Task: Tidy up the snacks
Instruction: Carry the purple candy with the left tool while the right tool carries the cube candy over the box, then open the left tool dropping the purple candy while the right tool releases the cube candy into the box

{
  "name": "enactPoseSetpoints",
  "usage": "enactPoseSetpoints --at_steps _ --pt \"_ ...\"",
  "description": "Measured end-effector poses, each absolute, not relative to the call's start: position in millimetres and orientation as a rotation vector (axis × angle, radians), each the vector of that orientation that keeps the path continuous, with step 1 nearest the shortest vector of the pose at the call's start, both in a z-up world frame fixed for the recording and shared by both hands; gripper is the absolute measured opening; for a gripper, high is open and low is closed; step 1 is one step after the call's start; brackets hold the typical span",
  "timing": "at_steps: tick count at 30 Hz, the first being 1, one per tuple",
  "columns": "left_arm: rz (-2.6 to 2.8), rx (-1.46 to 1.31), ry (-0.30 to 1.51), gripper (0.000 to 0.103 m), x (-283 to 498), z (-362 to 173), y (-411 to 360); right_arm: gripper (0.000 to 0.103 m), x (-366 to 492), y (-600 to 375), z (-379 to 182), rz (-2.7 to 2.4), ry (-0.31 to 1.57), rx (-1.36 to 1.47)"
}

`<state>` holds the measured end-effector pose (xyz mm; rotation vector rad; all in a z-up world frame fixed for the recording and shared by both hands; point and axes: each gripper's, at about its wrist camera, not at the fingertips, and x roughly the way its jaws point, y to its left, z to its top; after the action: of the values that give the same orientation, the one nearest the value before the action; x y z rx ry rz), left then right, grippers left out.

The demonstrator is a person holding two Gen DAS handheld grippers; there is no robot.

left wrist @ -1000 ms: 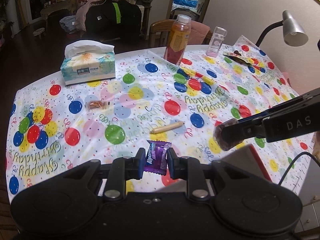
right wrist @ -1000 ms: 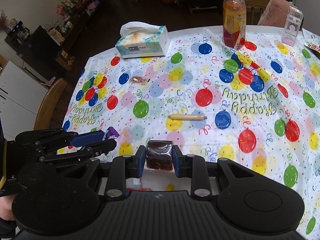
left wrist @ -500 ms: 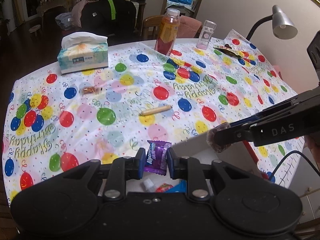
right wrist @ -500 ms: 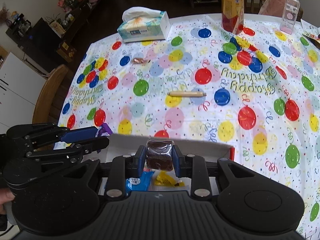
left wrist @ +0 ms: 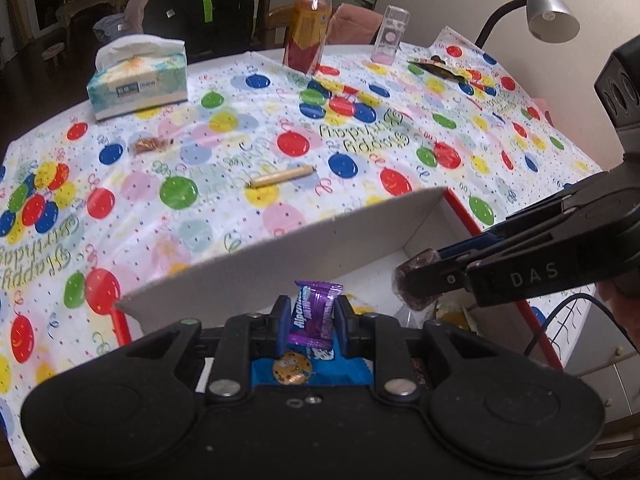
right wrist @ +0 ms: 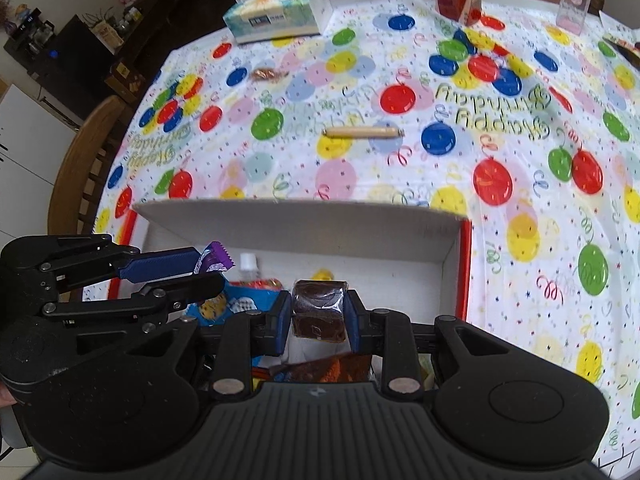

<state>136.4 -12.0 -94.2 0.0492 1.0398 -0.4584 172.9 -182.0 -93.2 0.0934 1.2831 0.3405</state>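
Observation:
My left gripper [left wrist: 310, 316] is shut on a purple wrapped candy [left wrist: 314, 314], held over the open red and white box [left wrist: 288, 256]. In the right wrist view that candy [right wrist: 214, 260] pokes out of the left gripper [right wrist: 200, 270] above the box's left side. The right gripper [right wrist: 318, 314] is shut on a dark brown wrapped snack [right wrist: 318, 312], also over the box [right wrist: 300, 220]. The same brown snack [left wrist: 416, 286] shows at the right gripper's tip in the left wrist view. Inside the box lie a blue cookie packet [left wrist: 308, 366] and other wrappers. Two snacks remain on the tablecloth: a tan stick [right wrist: 362, 132] and a small brown wrapped piece [right wrist: 266, 74].
A tissue box [left wrist: 138, 80], an orange drink bottle [left wrist: 308, 28] and a clear container [left wrist: 392, 34] stand at the far side of the balloon-print table. A dark wrapper [left wrist: 438, 70] lies far right, under a desk lamp [left wrist: 550, 12]. A wooden chair [right wrist: 84, 160] sits at the left edge.
Both grippers have pulled back toward the near edge and now hang over the open box, each still holding its snack. More of the box's inside has come into view.

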Motion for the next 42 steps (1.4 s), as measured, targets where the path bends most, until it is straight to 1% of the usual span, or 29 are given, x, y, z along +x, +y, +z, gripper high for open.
enactPoseSetpoints --at_steps 16,27,29,30,31,33,38,39,40,41,42 --pt "-0.471 0.051 1.087 0.020 116.6 -119.2 -22.4 0.027 169.4 -189.9 -126.7 0.291 1.339 0.123" --pt "-0.464 0.047 1.102 0.021 114.4 -124.9 -25.2 0.028 160.6 -194.8 -125.3 0.288 1.335 0.145" --pt "-0.463 0.048 1.101 0.021 114.0 -124.2 -25.0 0.029 158.5 -196.5 -122.6 0.292 1.327 0.155" --pt "-0.462 0.051 1.099 0.021 113.1 -123.7 -25.0 0.033 157.2 -197.1 -121.0 0.291 1.321 0.156" --pt "-0.461 0.053 1.097 0.022 112.3 -123.0 -25.1 0.041 155.6 -197.8 -119.4 0.290 1.315 0.158" --pt "-0.462 0.049 1.096 0.026 110.3 -121.5 -24.4 0.050 151.4 -199.3 -115.3 0.292 1.298 0.167" --pt "-0.461 0.036 1.079 0.033 104.0 -114.3 -22.5 0.050 141.5 -199.8 -104.0 0.313 1.275 0.173" --pt "-0.461 0.034 1.072 0.038 102.7 -112.1 -21.9 0.050 139.4 -199.6 -101.5 0.317 1.270 0.172" --pt "-0.460 0.033 1.064 0.045 101.4 -109.5 -21.7 0.051 137.4 -199.0 -99.2 0.321 1.265 0.169" --pt "-0.459 0.034 1.054 0.050 99.7 -106.7 -21.1 0.051 135.5 -198.7 -96.7 0.324 1.260 0.167" --pt "-0.456 0.036 1.041 0.059 98.1 -103.6 -20.6 0.051 133.7 -198.4 -94.0 0.329 1.254 0.165"
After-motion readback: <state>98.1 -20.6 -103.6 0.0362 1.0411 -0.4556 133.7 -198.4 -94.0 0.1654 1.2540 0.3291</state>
